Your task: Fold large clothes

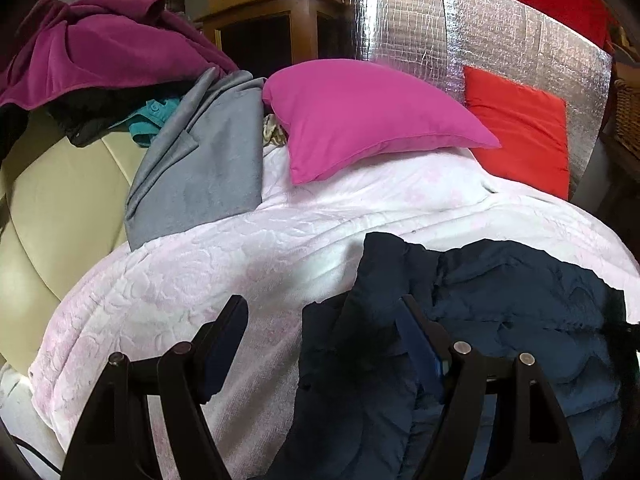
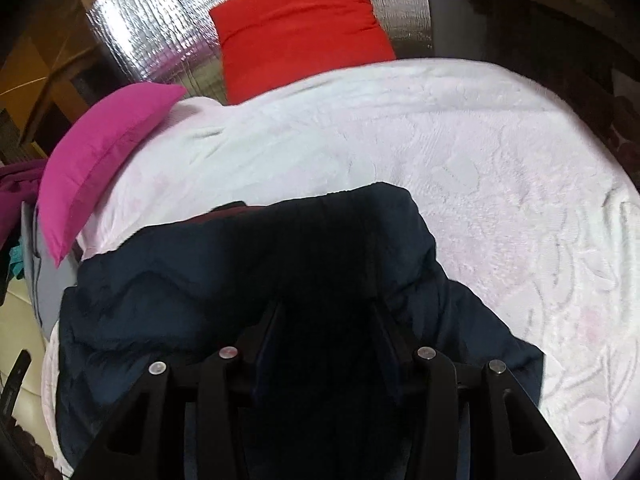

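A dark navy quilted jacket (image 1: 500,320) lies crumpled on a white embossed blanket (image 1: 200,280). My left gripper (image 1: 324,312) is open, its jaws wide apart over the jacket's left edge, with the right finger (image 1: 420,332) resting on the fabric. In the right wrist view the jacket (image 2: 180,300) fills the lower middle. My right gripper (image 2: 326,312) sits among a raised fold of the jacket that lies between its fingers; the tips are hidden in dark cloth. The blanket (image 2: 480,160) spreads beyond.
A magenta pillow (image 1: 360,120) and a red pillow (image 1: 520,132) lean against a silver foil panel (image 1: 400,20) at the back. A grey garment (image 1: 200,160), a purple garment (image 1: 100,52) and other clothes pile on a cream sofa (image 1: 48,200) at left.
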Action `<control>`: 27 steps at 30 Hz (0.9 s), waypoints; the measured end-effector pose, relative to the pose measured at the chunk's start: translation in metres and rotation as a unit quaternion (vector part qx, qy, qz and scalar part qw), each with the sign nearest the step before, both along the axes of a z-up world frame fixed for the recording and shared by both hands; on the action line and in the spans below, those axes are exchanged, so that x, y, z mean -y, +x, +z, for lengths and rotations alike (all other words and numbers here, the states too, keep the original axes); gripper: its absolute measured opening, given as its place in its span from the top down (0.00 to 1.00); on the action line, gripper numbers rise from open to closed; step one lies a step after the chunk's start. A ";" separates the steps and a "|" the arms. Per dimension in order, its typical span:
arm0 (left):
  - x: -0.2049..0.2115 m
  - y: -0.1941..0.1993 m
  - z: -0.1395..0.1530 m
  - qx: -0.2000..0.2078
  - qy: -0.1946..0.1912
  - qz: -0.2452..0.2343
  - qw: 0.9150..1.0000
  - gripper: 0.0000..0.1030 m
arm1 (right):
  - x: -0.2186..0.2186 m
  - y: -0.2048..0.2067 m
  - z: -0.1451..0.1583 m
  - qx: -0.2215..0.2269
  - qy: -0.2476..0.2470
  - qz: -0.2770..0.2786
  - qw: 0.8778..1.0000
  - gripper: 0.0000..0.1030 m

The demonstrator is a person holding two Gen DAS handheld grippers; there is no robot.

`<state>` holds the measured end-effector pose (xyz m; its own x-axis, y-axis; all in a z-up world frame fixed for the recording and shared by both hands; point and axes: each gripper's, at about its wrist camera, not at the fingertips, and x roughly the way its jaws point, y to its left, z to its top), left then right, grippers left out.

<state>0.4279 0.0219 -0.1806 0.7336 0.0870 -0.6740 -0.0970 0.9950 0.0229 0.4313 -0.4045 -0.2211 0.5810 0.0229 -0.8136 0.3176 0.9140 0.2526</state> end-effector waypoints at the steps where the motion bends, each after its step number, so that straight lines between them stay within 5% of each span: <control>1: 0.000 -0.001 0.000 0.001 0.001 0.001 1.000 0.26 | -0.005 -0.008 0.005 0.006 -0.009 0.008 1.000 0.52; 9: 0.002 -0.005 0.001 0.001 0.003 -0.004 1.000 0.26 | -0.029 -0.071 0.028 0.029 -0.008 0.047 0.998 0.49; 15: 0.003 -0.004 -0.004 -0.008 0.009 0.001 1.000 0.26 | -0.046 -0.086 -0.004 -0.007 0.009 0.078 0.997 0.49; 18: 0.002 0.007 -0.021 -0.057 0.017 0.013 0.998 0.26 | -0.046 -0.079 -0.015 -0.008 0.010 0.087 0.996 0.48; 20: -0.005 0.020 -0.048 -0.127 0.017 0.034 0.991 0.26 | -0.042 -0.080 -0.011 -0.007 0.021 0.086 0.996 0.48; 23: -0.020 0.026 -0.062 -0.160 -0.032 0.042 0.986 0.25 | -0.023 -0.089 -0.002 0.020 0.060 0.077 0.995 0.48; 27: -0.027 0.015 -0.043 -0.128 -0.058 0.042 0.989 0.26 | 0.009 -0.107 0.013 0.064 0.067 0.032 0.995 0.48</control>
<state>0.4431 0.0493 -0.2232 0.5309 0.0520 -0.8458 -0.1853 0.9811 -0.0560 0.3243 -0.4131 -0.2086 0.6741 0.1668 -0.7196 0.2165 0.8868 0.4083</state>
